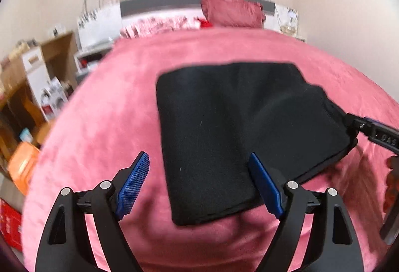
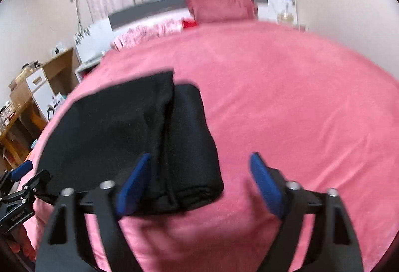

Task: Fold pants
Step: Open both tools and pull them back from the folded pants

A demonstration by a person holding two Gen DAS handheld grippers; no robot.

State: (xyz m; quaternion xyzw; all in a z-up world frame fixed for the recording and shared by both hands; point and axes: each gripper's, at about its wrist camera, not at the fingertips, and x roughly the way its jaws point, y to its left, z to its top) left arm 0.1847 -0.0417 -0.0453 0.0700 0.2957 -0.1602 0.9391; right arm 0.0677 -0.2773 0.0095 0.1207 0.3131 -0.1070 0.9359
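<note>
The black pants (image 1: 239, 132) lie folded into a thick rectangle on the pink bed cover (image 1: 104, 122). My left gripper (image 1: 199, 165) is open and empty, its blue pads (image 1: 134, 182) just above the near edge of the pants. In the right wrist view the pants (image 2: 129, 137) lie left of centre, with the fold's rounded edge on the right. My right gripper (image 2: 200, 165) is open and empty at their near right corner. It shows at the right edge of the left wrist view (image 1: 374, 130), close against the pants' right corner. The left gripper shows at the far left (image 2: 20, 179).
The bed cover (image 2: 286, 110) stretches wide to the right and back. A dark pink pillow (image 1: 232, 11) leans on the grey headboard. Wooden shelves and boxes (image 1: 32, 77) stand left of the bed. Curtains hang behind.
</note>
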